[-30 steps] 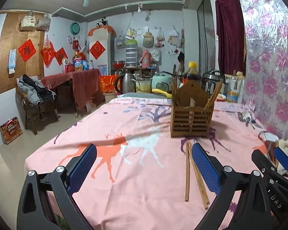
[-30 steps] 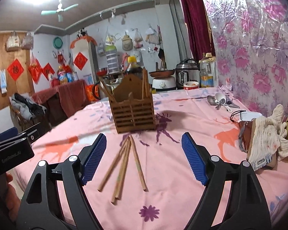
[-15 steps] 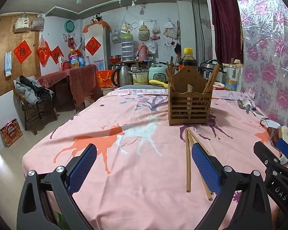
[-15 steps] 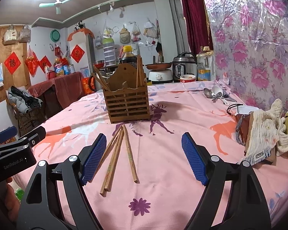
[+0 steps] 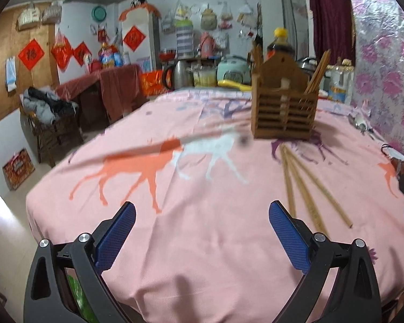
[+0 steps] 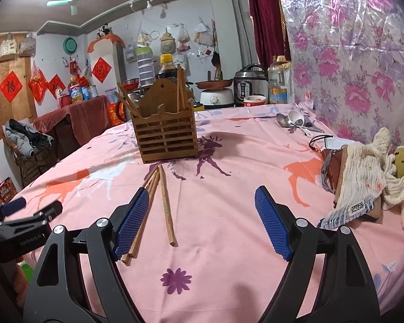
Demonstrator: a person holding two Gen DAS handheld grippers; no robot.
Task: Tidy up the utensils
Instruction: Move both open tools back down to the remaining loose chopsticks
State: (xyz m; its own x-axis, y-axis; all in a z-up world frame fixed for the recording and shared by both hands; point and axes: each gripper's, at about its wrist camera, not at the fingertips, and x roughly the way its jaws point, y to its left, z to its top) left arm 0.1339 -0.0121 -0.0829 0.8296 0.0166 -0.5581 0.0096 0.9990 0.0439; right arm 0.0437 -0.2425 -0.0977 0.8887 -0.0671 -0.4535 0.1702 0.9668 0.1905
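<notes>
Chopsticks (image 6: 159, 202), long brown wooden ones, lie loose on the pink deer-print desk (image 6: 229, 255) before the slatted wooden utensil holder (image 6: 165, 134). My right gripper (image 6: 202, 220) and left gripper (image 5: 202, 238) both hover released, grasping nothing.

A: Left gripper (image 5: 202, 227) looks how?
B: Black plastic arms, blue cross-hatched pads (image 5: 288, 235), silver screws.
A: Right gripper (image 6: 202, 215)?
B: Same build; pale lettering marks the left one's black body.
</notes>
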